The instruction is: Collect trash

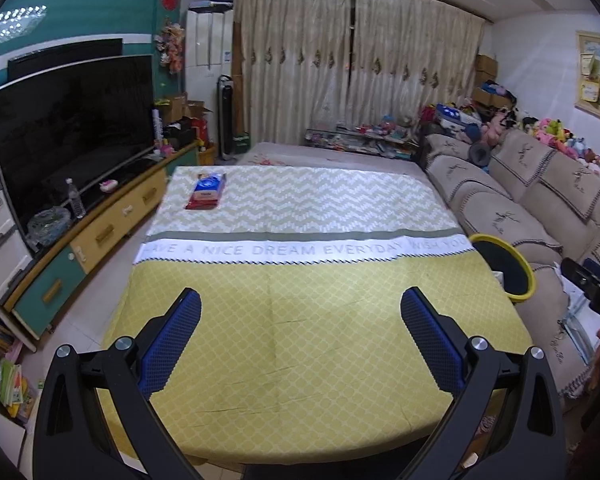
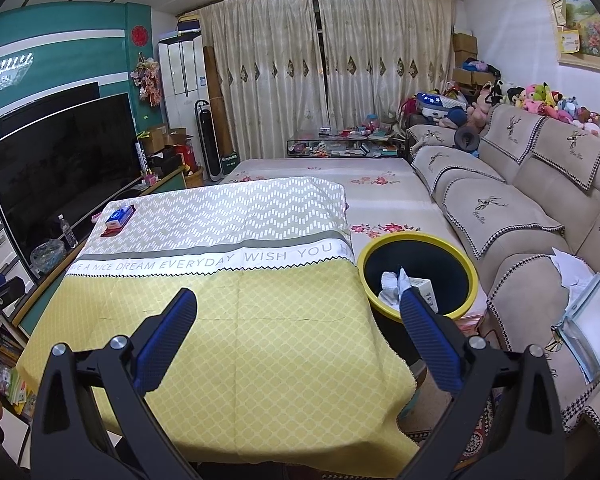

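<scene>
Both the left hand-held gripper (image 1: 300, 320) and right hand-held gripper (image 2: 298, 322) hover released and empty over the tabletop (image 2: 260, 340), the bin (image 2: 380, 252) beside it already holds scraps, so collecting looks nearly done, with only the far packet (image 1: 205, 192) perhaps left to reach for.

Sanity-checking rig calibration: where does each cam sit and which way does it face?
Left wrist: on the left gripper, low over the near edge of the table, facing the curtains; its open jaws show, and the right gripper at the right edge.
Right wrist: on the right gripper, further right, same heading, bin ahead; its open jaws show, and the left gripper at the left edge.
Shared: table, tissue pack, bin, TV, sofa.
</scene>
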`<act>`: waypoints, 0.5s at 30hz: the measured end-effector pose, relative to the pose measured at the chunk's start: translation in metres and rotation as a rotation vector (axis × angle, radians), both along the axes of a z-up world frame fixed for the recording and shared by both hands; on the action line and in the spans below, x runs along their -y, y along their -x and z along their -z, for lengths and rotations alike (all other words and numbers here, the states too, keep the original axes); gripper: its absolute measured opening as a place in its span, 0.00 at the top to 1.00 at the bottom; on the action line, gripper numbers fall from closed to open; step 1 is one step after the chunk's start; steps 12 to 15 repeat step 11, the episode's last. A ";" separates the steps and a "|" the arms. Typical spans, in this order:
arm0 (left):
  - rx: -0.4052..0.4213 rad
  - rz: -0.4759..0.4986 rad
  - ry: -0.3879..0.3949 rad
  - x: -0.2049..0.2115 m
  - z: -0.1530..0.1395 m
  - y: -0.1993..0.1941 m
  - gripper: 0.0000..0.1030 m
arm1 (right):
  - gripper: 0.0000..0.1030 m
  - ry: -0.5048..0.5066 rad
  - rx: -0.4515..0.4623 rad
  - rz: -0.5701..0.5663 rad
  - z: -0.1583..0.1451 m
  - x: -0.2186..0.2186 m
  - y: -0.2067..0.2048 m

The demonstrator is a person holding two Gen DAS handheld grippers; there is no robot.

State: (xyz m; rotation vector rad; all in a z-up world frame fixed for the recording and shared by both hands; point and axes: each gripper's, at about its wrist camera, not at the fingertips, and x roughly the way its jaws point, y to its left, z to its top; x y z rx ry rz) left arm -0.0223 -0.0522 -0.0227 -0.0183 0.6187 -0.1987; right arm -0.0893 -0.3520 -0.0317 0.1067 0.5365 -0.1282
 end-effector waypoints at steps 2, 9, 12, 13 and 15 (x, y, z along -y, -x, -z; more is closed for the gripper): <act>-0.025 0.028 0.029 -0.001 0.003 -0.003 0.04 | 0.06 -0.006 -0.004 -0.006 -0.001 0.002 -0.003; -0.102 -0.003 -0.002 -0.009 0.022 -0.060 0.04 | 0.06 -0.024 -0.030 -0.092 -0.003 -0.004 -0.045; -0.113 -0.059 -0.053 -0.017 0.037 -0.094 0.04 | 0.06 -0.044 -0.051 -0.122 0.002 -0.008 -0.079; -0.113 -0.059 -0.053 -0.017 0.037 -0.094 0.04 | 0.06 -0.044 -0.051 -0.122 0.002 -0.008 -0.079; -0.113 -0.059 -0.053 -0.017 0.037 -0.094 0.04 | 0.06 -0.044 -0.051 -0.122 0.002 -0.008 -0.079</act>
